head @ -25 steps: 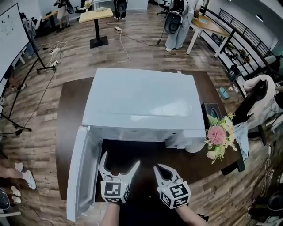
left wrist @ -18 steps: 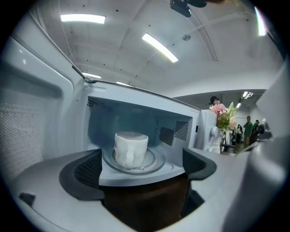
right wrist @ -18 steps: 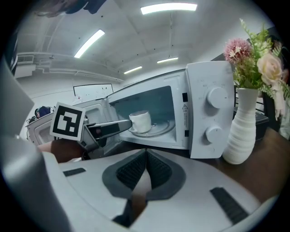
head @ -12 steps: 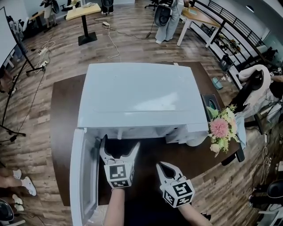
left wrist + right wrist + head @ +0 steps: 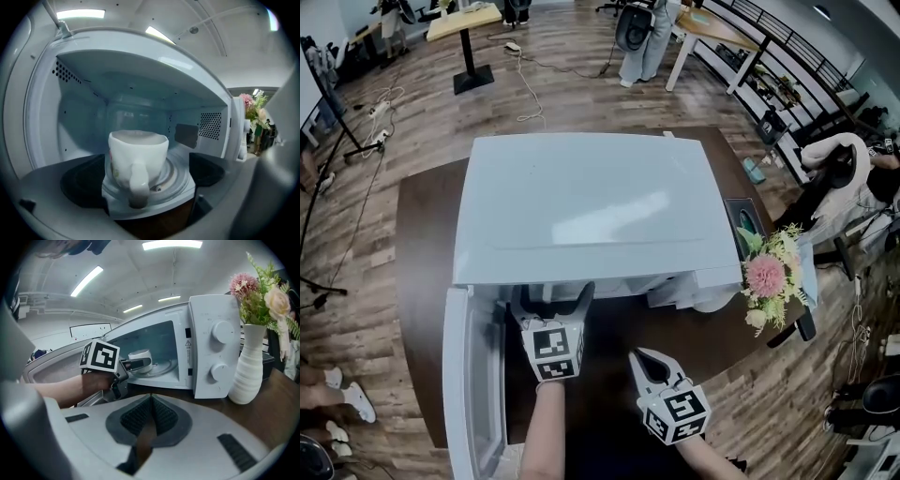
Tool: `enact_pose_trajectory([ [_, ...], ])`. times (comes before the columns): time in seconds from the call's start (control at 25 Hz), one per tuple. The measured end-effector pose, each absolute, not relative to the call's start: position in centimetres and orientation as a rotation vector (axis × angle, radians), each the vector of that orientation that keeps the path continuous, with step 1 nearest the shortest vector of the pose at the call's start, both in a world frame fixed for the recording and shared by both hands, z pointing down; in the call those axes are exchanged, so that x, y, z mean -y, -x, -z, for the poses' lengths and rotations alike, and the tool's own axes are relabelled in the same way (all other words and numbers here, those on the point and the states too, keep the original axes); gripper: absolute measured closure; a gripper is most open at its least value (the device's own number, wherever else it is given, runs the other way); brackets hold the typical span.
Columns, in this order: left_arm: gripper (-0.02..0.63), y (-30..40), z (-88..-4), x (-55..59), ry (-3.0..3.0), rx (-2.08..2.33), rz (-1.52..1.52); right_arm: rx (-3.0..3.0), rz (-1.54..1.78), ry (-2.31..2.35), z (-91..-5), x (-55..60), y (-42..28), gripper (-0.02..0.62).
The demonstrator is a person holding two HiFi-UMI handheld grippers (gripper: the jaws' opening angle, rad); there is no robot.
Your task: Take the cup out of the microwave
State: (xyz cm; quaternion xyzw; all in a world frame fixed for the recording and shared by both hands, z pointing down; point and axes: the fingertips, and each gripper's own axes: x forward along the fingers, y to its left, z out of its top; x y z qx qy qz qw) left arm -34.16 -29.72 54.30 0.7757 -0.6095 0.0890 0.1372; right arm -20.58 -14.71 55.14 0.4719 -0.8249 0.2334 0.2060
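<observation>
The white microwave (image 5: 581, 206) stands on a dark table, its door (image 5: 469, 375) swung open to the left. My left gripper (image 5: 551, 294) is open, its tips at the mouth of the oven. In the left gripper view a white cup (image 5: 138, 157) stands on the glass turntable (image 5: 171, 176), handle toward me, between the two dark pads (image 5: 79, 185) and not touched by them. From the right gripper view the cup (image 5: 140, 357) shows inside, with a left finger (image 5: 133, 364) beside it. My right gripper (image 5: 641, 359) is shut on nothing, low in front of the oven.
A white ribbed vase (image 5: 248, 369) with pink flowers (image 5: 764, 277) stands at the microwave's right, close to the control knobs (image 5: 220, 331). A dark box (image 5: 748, 225) lies behind it. The brown table (image 5: 417, 253) ends near my arms. Chairs, desks and a person stand farther off.
My left gripper has moved forward from the table front up to the microwave's opening, still open. The right gripper has stayed near the front edge, shut.
</observation>
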Motion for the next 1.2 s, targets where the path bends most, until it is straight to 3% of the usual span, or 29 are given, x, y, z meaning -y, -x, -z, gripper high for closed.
enact_pose_trajectory([
  [1.2,0.077,35.1,-55.6,34.9,-2.182,1.878,-0.416,2.258,-0.694,-1.265,-56.8,16.4,20.3,0.6],
])
